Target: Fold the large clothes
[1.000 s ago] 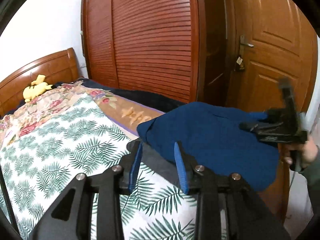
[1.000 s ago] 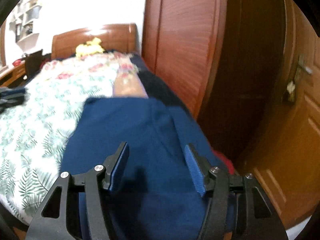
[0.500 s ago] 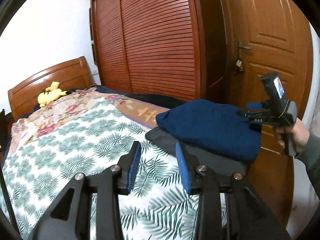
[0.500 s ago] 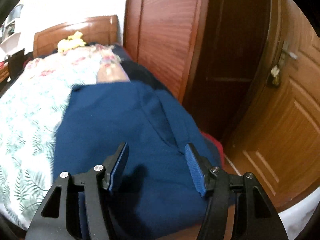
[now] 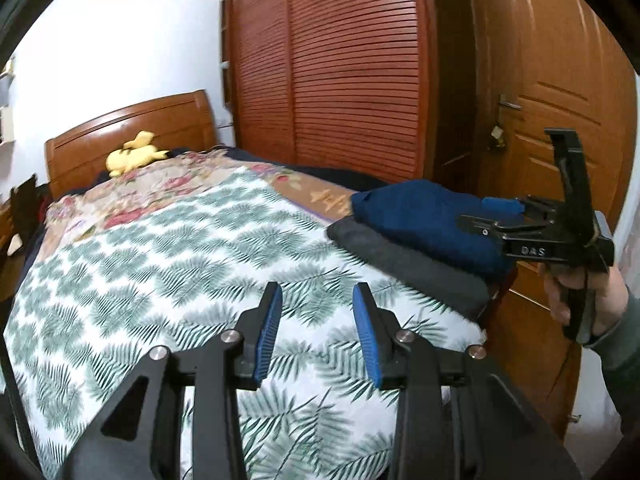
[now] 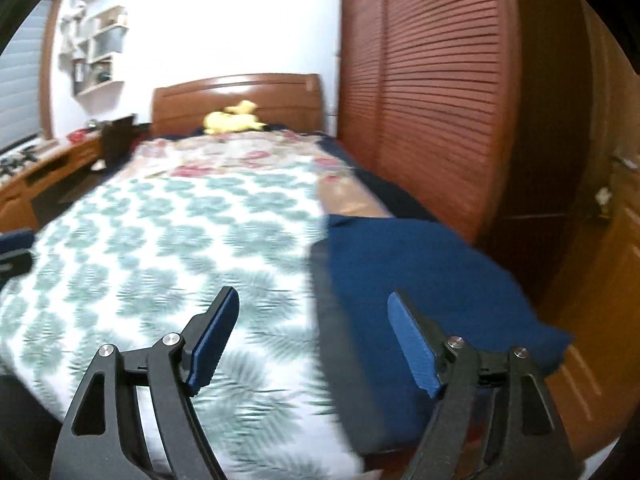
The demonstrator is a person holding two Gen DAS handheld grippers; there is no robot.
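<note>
A folded dark blue garment [image 5: 424,224] lies on top of a folded grey garment [image 5: 416,268] at the bed's right near corner. In the right wrist view the blue garment [image 6: 420,280] fills the lower right. My left gripper [image 5: 316,312] hovers over the leaf-print quilt [image 5: 180,272], jaws apart, nothing between them. My right gripper [image 6: 312,320] is over the bed's edge beside the stack, its jaws opening wide and holding nothing. In the left wrist view the right gripper [image 5: 500,212] shows at the right, held by a hand [image 5: 580,288], just past the blue garment.
A wooden headboard [image 5: 128,132] with a yellow plush toy [image 5: 132,156] stands at the far end. A slatted wardrobe [image 5: 352,80] and a wooden door [image 5: 560,100] run along the right. A desk [image 6: 48,176] sits left of the bed.
Both grippers have drawn back from the blue garment, which now rests on the grey one. The right gripper's jaws have spread wider. The left gripper has swung leftward over the quilt.
</note>
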